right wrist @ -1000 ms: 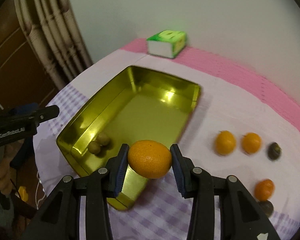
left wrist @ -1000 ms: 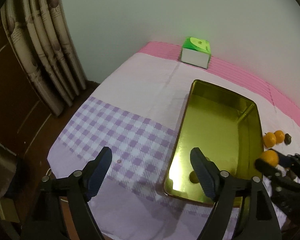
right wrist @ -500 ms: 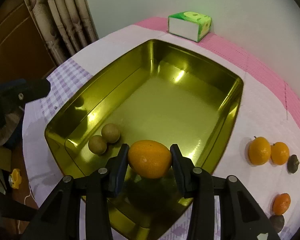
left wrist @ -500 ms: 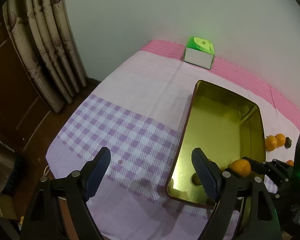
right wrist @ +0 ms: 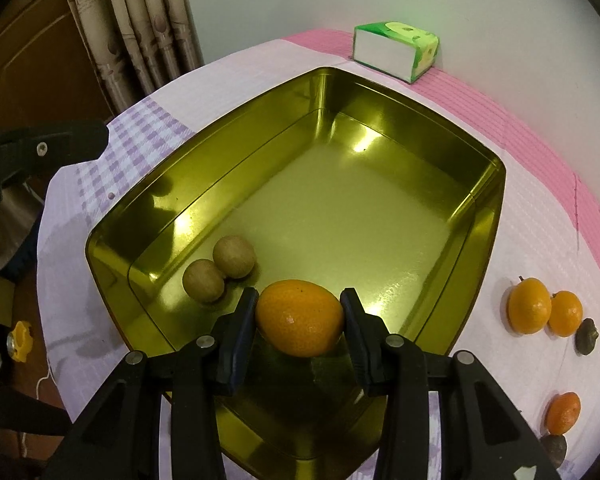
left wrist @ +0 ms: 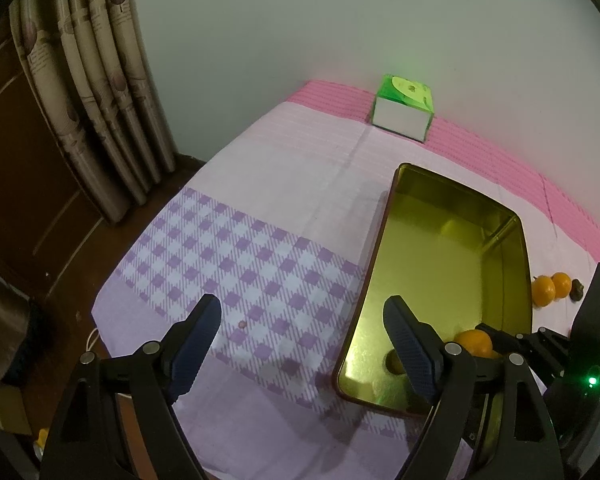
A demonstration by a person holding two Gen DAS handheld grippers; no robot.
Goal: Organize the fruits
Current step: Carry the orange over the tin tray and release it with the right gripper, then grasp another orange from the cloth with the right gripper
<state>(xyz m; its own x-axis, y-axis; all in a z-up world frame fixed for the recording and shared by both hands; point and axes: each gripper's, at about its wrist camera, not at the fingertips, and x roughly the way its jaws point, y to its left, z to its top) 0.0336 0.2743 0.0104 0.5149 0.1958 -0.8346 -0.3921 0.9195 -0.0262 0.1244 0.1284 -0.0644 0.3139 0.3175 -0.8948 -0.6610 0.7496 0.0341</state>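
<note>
My right gripper [right wrist: 299,316] is shut on an orange mandarin [right wrist: 300,318] and holds it inside the gold metal tray [right wrist: 496,200], just above its near end. Two small brown fruits [right wrist: 220,274] lie on the tray floor to the left of it. Three more mandarins [right wrist: 529,311] lie on the cloth right of the tray, with two dark fruits [right wrist: 586,336] beside them. My left gripper [left wrist: 300,332] is open and empty over the checked cloth, left of the tray [left wrist: 384,240]. The held mandarin [left wrist: 474,342] shows there too.
A green and white tissue box [right wrist: 396,50] stands at the back by the wall. The table's left edge drops to a brown floor with curtains [left wrist: 100,100] behind. A yellow knob [right wrist: 19,340] lies low at the left.
My right gripper has carried the mandarin from the tray's near rim further in and lower over the tray floor. The left gripper has barely moved.
</note>
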